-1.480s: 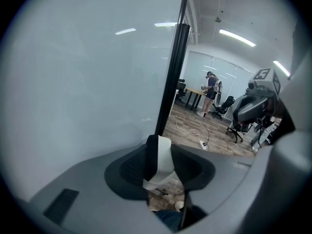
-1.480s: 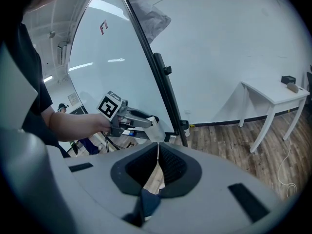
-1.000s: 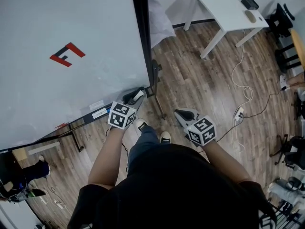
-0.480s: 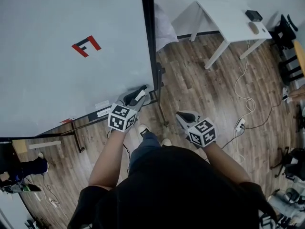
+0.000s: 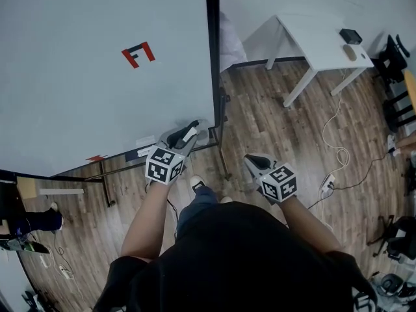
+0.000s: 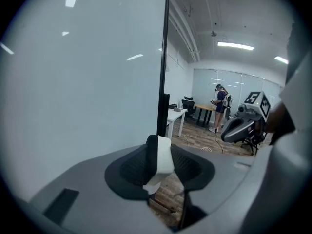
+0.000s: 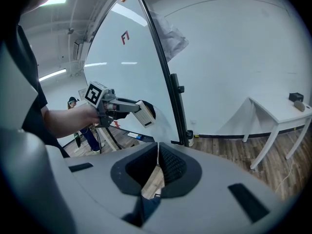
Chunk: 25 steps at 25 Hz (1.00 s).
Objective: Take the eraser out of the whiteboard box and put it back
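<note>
Holding eraser (image 6: pixel 165 157), left gripper (image 5: pixel 187 133) (beside whiteboard (image 5: pixel 97 96))

Glossy, smooth whiteboard (image 5: pixel 97 96), matt black frame (image 5: pixel 212 57), wood-grain plank floor (image 5: pixel 273 135), matt white table (image 5: pixel 312 34), eraser (image 6: pixel 165 155) of white plastic with a dark felt-like face
</note>
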Each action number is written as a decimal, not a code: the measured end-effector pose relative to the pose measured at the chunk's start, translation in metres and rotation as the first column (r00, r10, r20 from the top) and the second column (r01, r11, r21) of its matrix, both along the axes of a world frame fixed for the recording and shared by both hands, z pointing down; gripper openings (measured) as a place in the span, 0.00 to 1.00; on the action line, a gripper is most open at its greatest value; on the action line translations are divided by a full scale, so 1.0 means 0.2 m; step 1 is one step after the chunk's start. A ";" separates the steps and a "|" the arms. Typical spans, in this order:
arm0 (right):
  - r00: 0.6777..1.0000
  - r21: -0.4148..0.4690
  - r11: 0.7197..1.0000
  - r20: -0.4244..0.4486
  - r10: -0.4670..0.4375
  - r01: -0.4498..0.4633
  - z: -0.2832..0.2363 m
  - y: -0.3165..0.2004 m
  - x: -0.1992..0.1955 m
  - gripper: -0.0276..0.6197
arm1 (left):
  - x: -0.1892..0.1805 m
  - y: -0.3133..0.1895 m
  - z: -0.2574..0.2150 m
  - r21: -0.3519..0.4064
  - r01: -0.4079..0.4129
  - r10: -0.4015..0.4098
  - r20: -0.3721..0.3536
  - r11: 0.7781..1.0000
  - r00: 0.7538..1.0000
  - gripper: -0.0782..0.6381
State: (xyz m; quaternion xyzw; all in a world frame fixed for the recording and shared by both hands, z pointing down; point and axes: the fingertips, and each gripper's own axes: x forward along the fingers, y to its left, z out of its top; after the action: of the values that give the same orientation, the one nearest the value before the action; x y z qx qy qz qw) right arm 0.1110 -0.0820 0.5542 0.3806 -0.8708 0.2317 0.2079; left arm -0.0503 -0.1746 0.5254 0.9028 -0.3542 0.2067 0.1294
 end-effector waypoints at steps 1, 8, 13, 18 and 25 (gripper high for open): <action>1.000 0.005 1.000 0.000 -0.001 0.001 -0.01 0.00 0.00 0.05 | -0.02 0.02 0.00 0.001 0.009 -0.009 0.000 1.000 1.000 0.32; 1.000 0.032 0.999 -0.001 -0.027 0.027 -0.06 0.02 -0.01 0.05 | -0.15 0.14 0.00 0.001 0.072 -0.072 0.014 0.997 0.997 0.32; 0.999 0.039 0.998 -0.005 -0.051 0.051 -0.07 0.04 -0.03 0.05 | -0.24 0.23 -0.01 -0.002 0.117 -0.117 0.018 0.993 0.993 0.32; 0.997 0.044 0.996 -0.010 -0.072 0.072 -0.08 0.08 -0.06 0.05 | -0.30 0.32 0.00 -0.008 0.146 -0.146 0.022 0.989 0.989 0.32; 0.996 0.048 0.995 -0.007 -0.084 0.084 -0.07 0.10 -0.08 0.05 | -0.36 0.41 0.04 -0.023 0.168 -0.167 0.030 0.986 0.985 0.33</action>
State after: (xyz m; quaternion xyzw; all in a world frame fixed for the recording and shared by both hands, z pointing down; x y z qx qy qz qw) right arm 0.0943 -0.0613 0.5396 0.3490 -0.8908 0.2008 0.2104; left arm -0.1214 -0.0932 0.5329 0.8652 -0.4280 0.2123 0.1525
